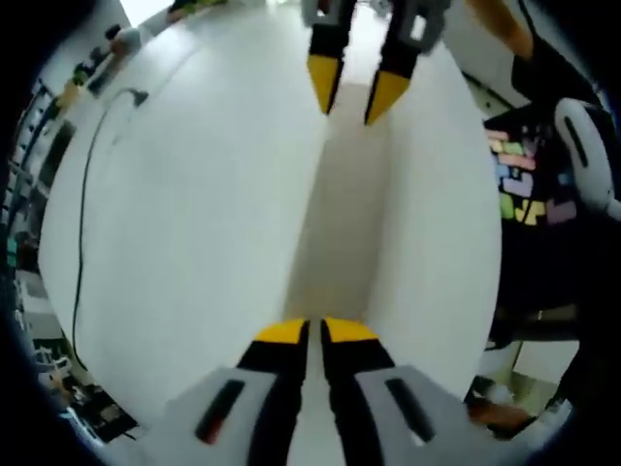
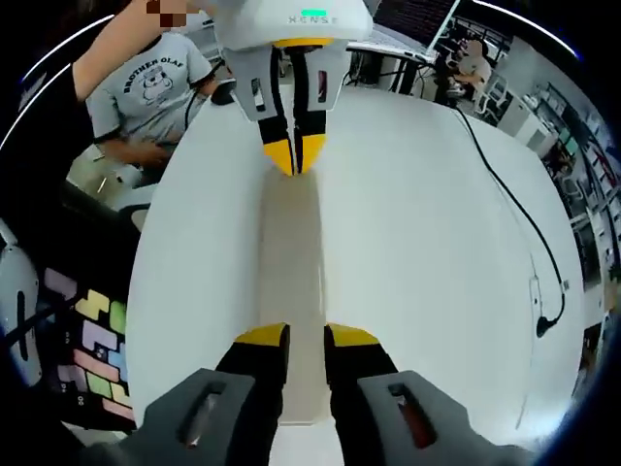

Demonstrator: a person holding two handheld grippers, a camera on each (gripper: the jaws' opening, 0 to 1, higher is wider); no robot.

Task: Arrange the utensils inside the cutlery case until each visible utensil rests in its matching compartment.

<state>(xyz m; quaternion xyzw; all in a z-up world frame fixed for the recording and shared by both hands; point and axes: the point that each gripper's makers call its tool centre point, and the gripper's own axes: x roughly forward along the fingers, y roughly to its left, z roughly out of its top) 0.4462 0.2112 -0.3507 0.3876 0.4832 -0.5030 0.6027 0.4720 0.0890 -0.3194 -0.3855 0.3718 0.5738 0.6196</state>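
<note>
A long, narrow cream-coloured case (image 1: 335, 233) lies flat on the white table (image 1: 194, 214), running straight between my two grippers. My left gripper (image 1: 315, 331) sits at its near end with the yellow tips almost touching; whether they pinch the case's edge I cannot tell. In the right gripper view the left gripper (image 2: 294, 157) stands at the far end of the case (image 2: 291, 291), tips together. My right gripper (image 2: 306, 336) is open, its jaws straddling the other end. From the left gripper view the right gripper (image 1: 355, 92) shows its tips apart.
A black cable (image 2: 529, 233) curves across the table on one side, the same cable (image 1: 82, 233) near the table's edge. A person in a grey T-shirt (image 2: 155, 83) stands by the far corner. Coloured tiles (image 2: 92, 340) lie on a dark surface beside the table.
</note>
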